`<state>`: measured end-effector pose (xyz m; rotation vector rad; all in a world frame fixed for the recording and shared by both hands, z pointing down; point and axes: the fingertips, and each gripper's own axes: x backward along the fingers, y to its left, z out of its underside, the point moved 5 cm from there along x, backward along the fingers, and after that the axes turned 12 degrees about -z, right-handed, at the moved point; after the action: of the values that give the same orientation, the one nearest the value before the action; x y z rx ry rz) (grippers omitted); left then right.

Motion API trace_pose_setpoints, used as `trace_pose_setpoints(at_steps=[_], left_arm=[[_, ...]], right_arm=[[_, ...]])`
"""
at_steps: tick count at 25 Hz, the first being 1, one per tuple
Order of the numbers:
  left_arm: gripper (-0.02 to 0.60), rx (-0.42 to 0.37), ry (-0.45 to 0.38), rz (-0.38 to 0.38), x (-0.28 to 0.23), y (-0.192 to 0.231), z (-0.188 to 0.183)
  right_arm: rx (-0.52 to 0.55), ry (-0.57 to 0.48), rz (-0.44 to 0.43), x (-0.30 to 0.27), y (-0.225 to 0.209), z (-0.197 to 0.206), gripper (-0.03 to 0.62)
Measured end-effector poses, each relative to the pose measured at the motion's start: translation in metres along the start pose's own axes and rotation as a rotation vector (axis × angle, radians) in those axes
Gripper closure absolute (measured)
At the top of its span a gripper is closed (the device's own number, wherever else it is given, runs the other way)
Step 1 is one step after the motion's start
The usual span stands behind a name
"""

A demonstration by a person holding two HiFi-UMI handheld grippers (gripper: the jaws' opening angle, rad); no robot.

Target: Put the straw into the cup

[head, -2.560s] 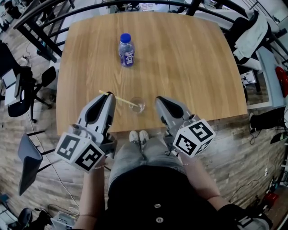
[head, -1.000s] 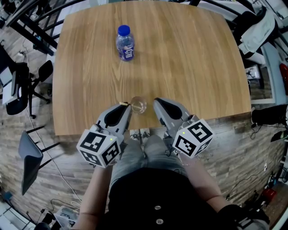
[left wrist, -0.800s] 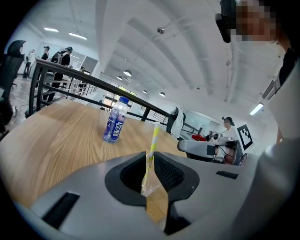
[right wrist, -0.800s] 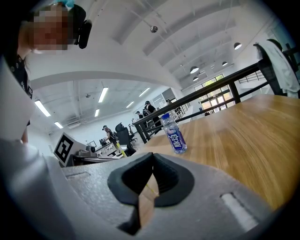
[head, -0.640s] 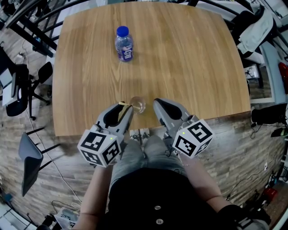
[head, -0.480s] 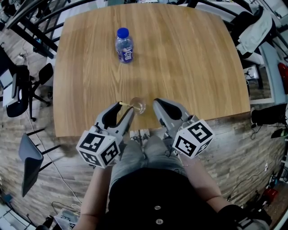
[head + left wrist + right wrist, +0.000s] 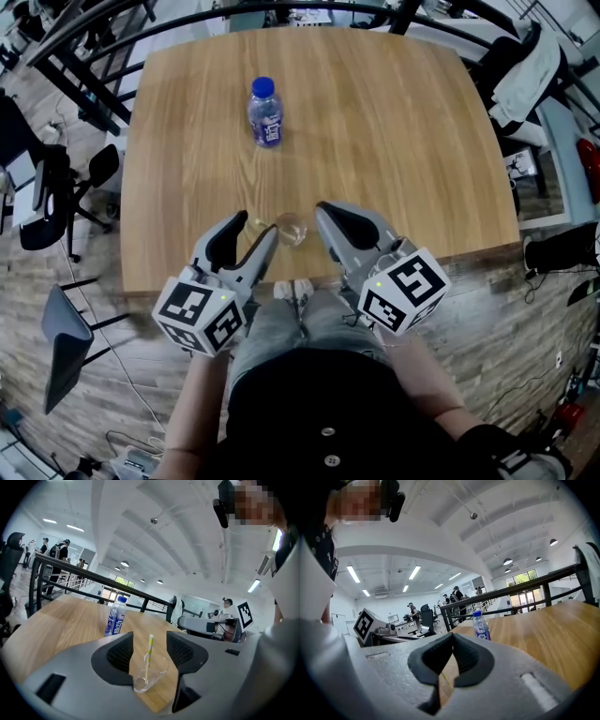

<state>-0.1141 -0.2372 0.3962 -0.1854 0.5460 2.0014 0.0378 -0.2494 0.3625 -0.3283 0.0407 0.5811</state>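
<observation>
From the head view, the cup (image 7: pixel 291 228) stood near the table's (image 7: pixel 394 141) 6 o'clock edge. The bottle (image 7: pixel 265 112) was well apart toward its 11 o'clock. The left gripper (image 7: pixel 255 225) lay at the cup's 8 o'clock and the right gripper (image 7: pixel 325 214) at its 4 o'clock, both close beside it. With the cup so near the edge, a sideways knock from either tool could likely have sent it off the table.

In the left gripper view, the left gripper (image 7: pixel 150 639) had its jaws wide apart and opening, the pads clear of everything. The straw (image 7: pixel 148 656) stood inside the clear cup (image 7: pixel 151 673), its lower end on the bottom and its top leaning a little toward 12 o'clock, above the rim. The task looked done. The straw's top rose between the two pads, so pulling away at a slant could have hooked it, flicking it out or tipping the light cup. The bottle (image 7: pixel 115 616) sat at 11 o'clock, too far off to matter.

In the right gripper view, the right gripper (image 7: pixel 452 638) had its jaws together, tips touching, with nothing clamped. The bottle (image 7: pixel 480 625) showed at 1 o'clock. The cup itself was hidden behind the jaws, so a careless swing toward 9 o'clock might have struck it unseen.
</observation>
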Motion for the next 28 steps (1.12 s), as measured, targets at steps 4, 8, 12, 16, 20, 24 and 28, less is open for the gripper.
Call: trace_pose_setpoints(at_steps=[4,8,12,16,20,24,28], left_arm=[[0.36,-0.006,-0.051,-0.006,0.005,0.001,-0.019],[0.36,0.012,-0.107,-0.007,0.01,-0.005,-0.038],[0.361,-0.001,-0.136,0.005,0.011,-0.013,-0.052],[0.361,-0.021,-0.174,0.003,0.013,-0.017,-0.063],[0.362,-0.048,-0.218,-0.014,0.016,-0.022,-0.073],[0.365,-0.044,-0.247,-0.008,0.019,-0.026,-0.078],[0.411,-0.032,-0.286,-0.016,0.024,-0.029,-0.08]], right_arm=[[0.017,-0.043,-0.024,-0.001,0.006,-0.021,0.594],[0.058,-0.072,-0.037,-0.001,0.011,-0.04,0.595],[0.079,-0.083,-0.044,0.001,0.012,-0.05,0.595],[0.104,-0.099,-0.056,0.0,0.016,-0.059,0.595],[0.127,-0.103,-0.07,-0.004,0.021,-0.065,0.595],[0.147,-0.101,-0.079,-0.006,0.026,-0.067,0.595],[0.156,-0.12,-0.101,-0.005,0.031,-0.07,0.595]])
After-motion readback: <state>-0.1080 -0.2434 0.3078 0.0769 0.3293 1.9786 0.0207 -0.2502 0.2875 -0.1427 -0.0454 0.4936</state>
